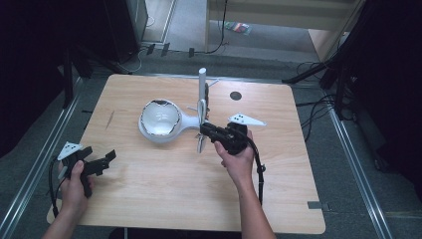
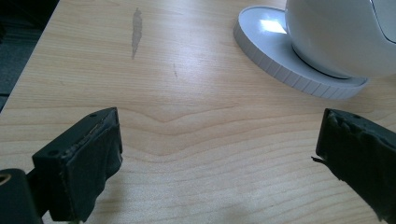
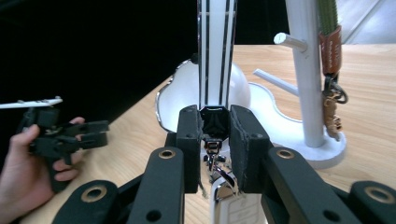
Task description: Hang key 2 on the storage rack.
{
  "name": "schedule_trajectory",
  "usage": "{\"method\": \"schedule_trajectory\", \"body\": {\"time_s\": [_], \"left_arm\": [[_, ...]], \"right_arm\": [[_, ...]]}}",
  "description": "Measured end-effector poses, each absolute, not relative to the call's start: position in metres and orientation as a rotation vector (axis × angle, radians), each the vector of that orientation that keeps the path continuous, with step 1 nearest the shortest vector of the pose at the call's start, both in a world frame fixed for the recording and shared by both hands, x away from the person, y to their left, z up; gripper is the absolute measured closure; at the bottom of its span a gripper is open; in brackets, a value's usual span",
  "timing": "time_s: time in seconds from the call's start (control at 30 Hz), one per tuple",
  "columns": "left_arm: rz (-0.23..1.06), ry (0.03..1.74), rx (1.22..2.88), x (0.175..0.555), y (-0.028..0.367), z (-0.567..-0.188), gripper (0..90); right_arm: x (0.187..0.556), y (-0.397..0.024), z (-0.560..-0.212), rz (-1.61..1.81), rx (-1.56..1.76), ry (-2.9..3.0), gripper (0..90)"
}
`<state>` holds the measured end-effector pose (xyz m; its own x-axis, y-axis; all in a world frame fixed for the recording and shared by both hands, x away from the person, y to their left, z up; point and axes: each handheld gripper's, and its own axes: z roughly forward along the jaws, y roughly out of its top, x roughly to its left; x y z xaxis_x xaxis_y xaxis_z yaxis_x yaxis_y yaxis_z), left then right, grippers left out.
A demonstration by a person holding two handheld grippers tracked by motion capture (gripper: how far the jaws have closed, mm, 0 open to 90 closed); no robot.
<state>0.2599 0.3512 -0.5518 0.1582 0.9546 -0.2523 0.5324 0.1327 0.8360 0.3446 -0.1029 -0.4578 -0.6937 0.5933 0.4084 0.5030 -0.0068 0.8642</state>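
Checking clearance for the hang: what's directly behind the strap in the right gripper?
Behind the strap, held upright by the right gripper, sits the white bowl dish. The peg stand is beside it. The strap hides the bowl's middle.

Matt pale wood table (image 1: pixel 164 189)

grippers: 2 (image 1: pixel 110 156) (image 1: pixel 205 129) | hands: 2 (image 1: pixel 74 184) (image 1: pixel 239 159) | white bowl: 1 (image 1: pixel 160 121) | peg stand: 1 (image 1: pixel 202 84) | striped strap: 1 (image 3: pixel 216 51) | table: 1 (image 1: pixel 164 194)
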Motion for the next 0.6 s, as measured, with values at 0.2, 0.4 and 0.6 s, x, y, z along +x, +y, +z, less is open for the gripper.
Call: {"method": "schedule_trajectory", "body": {"time_s": [0.2,0.4,0.6], "left_arm": [[0.584,1.496,1.522,0.26,0.351,-0.552,0.7],[0.583,1.496,1.522,0.26,0.351,-0.552,0.6],[0.583,1.496,1.522,0.26,0.351,-0.552,0.7]], "right_arm": [[0.355,-0.106,-0.463,1.843,1.2,2.203,75.8],[0.363,-0.109,-0.466,1.888,1.233,2.214,75.8],[0.37,-0.11,-0.469,1.909,1.254,2.236,75.8]]}}
